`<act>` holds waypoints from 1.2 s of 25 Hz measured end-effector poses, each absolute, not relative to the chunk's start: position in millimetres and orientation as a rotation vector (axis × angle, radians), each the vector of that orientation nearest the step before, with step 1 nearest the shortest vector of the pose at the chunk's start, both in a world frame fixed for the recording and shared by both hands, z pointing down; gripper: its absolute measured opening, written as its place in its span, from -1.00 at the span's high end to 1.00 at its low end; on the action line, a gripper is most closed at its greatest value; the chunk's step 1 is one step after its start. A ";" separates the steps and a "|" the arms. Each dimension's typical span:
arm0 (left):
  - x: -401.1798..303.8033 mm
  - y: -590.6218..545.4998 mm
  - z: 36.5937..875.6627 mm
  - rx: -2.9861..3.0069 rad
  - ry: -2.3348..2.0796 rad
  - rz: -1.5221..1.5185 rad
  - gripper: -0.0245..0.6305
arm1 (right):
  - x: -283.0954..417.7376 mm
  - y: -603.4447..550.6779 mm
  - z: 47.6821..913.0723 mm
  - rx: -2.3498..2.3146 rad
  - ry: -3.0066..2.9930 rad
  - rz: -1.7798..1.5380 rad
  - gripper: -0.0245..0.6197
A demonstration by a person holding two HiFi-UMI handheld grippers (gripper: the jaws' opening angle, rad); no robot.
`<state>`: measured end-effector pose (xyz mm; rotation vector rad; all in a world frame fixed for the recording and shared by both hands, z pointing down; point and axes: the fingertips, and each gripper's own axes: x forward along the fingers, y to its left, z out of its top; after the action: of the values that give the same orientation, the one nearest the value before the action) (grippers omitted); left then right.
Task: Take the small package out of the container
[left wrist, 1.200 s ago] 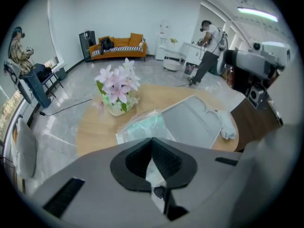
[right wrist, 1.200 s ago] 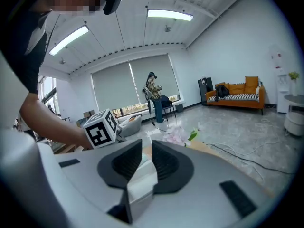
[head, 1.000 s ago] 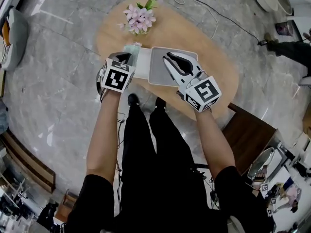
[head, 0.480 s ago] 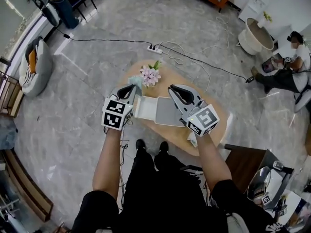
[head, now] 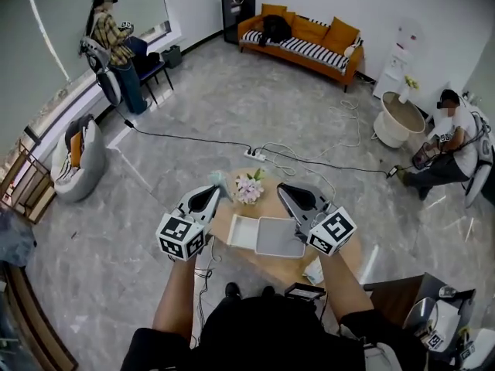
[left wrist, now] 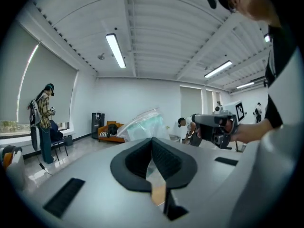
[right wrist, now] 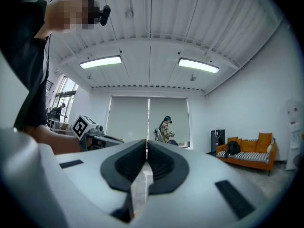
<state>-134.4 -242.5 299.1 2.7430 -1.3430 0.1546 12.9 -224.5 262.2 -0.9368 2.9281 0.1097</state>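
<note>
Left gripper [left wrist: 152, 142]: fingers clamped on the small package [left wrist: 145, 123], a clear plastic bag with pale teal contents; bag corner pinched between the pads, the rest sticks out past the tips. Head view: package [head: 219, 180] is outside the container [head: 277, 239], held at about its 10 o'clock, just beside the pink flower bunch [head: 249, 188] at the bunch's 9 o'clock. Container is an open white tray, its lid flap lying at its 9 o'clock side, on the oval wooden worktop [head: 271, 207]. Right gripper [right wrist: 146, 144]: fingers pressed together, nothing between them; in the head view it sits over the tray's 1 o'clock corner [head: 283, 188], well apart from the package.
</note>
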 end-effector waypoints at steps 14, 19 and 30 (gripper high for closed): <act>-166.6 -173.9 211.9 2.821 -1.204 -0.406 0.87 | 24.9 -176.7 221.3 -0.908 2.849 0.153 0.89; -174.3 -167.1 220.0 2.809 -1.161 -0.502 0.87 | 30.6 -174.5 229.8 -0.928 2.827 0.126 0.89; -173.1 -174.4 222.4 2.823 -1.108 -0.500 0.87 | 20.1 -181.2 228.8 -0.918 2.826 0.125 0.89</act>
<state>-173.1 -174.4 222.4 2.8225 -1.1085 -0.5001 20.1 -181.2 228.8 -0.9181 2.8260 0.1254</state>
